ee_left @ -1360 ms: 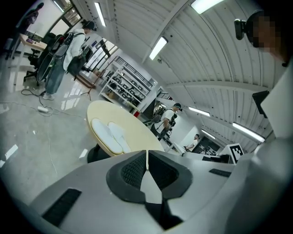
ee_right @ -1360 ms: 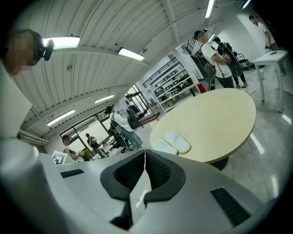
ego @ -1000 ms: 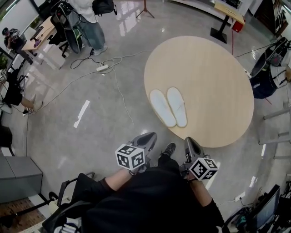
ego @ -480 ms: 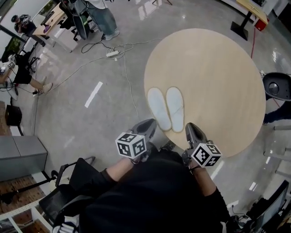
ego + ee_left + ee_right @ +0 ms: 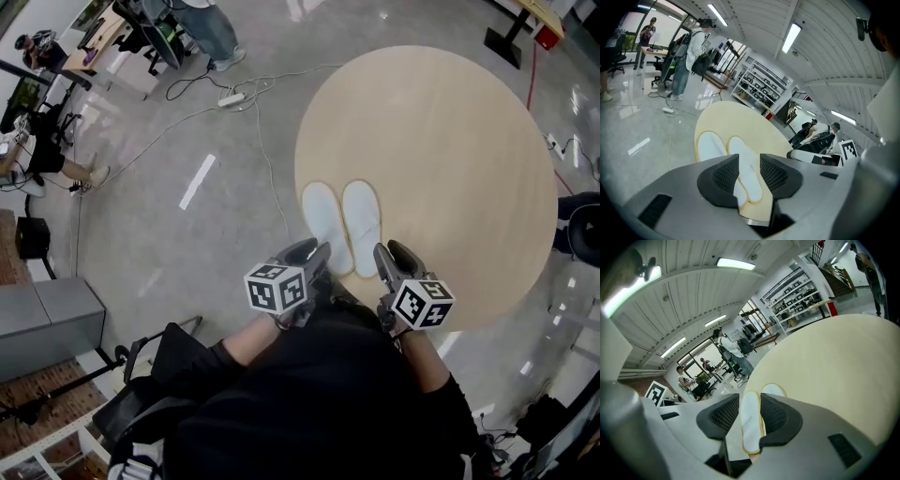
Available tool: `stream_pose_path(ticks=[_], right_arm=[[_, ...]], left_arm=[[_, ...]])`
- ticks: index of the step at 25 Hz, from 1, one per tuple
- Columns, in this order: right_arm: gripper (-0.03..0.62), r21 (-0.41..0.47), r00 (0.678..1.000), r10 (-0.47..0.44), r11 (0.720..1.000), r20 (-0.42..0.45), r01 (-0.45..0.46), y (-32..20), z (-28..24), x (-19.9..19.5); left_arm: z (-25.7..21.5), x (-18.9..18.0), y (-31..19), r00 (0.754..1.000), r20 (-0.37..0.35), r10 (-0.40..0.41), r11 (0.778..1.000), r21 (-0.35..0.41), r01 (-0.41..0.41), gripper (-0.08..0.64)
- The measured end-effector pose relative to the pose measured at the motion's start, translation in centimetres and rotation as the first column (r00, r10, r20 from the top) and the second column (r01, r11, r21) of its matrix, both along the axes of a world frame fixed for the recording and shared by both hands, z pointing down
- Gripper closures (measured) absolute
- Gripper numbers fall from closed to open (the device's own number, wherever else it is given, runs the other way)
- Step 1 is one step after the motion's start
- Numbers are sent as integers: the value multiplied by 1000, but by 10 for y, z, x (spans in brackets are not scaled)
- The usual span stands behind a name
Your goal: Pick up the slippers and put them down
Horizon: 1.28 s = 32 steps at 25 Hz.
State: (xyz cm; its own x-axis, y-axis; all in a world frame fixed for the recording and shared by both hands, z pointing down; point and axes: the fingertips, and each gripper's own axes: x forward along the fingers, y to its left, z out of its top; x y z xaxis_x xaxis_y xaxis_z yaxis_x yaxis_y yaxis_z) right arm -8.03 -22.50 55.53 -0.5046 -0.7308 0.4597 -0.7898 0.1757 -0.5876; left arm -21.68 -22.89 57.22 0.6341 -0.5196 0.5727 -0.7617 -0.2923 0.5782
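Observation:
Two flat white slippers (image 5: 326, 225) (image 5: 362, 223) lie side by side near the front edge of the round wooden table (image 5: 450, 141). My left gripper (image 5: 311, 253) hovers just short of the left slipper's heel, and my right gripper (image 5: 394, 255) is beside the right slipper's heel. Both pairs of jaws have just been opening and stand apart with nothing gripped. In the left gripper view both slippers (image 5: 710, 145) (image 5: 746, 171) show ahead through the gap of the left gripper (image 5: 749, 176). In the right gripper view one slipper (image 5: 751, 420) lines up with the gap of the right gripper (image 5: 750, 418).
Cables and a power strip (image 5: 230, 98) trail over the grey floor left of the table. People and desks (image 5: 56, 66) are at the far left, a grey cabinet (image 5: 47, 323) stands at the near left, and a dark chair (image 5: 583, 225) is at the right edge.
Both grippers have moved forward and down to the table's front edge, close to the slippers' heels. Their jaws, shut before, now stand apart.

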Motion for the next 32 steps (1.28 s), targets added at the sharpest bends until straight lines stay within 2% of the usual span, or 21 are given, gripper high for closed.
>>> stream_pose_path(ticks=[5, 10, 15, 22, 32], right_arm=[[460, -42, 999, 5, 999, -54, -7, -30, 19, 9], [457, -90, 995, -20, 996, -97, 11, -54, 47, 7], [419, -154, 988, -72, 987, -136, 51, -69, 81, 0], [417, -217, 983, -133, 971, -129, 103, -86, 112, -16], [419, -276, 978, -183, 949, -98, 150, -86, 139, -31]], left_arm=[[25, 6, -34, 1000, 25, 1, 999, -40, 0, 428], [59, 6, -51, 999, 45, -1, 994, -105, 6, 373], [86, 3, -61, 998, 56, 1, 986, -166, 8, 373], [112, 5, -70, 997, 65, 35, 972, -235, -19, 373], [136, 15, -68, 993, 70, 99, 953, -293, -75, 376]])
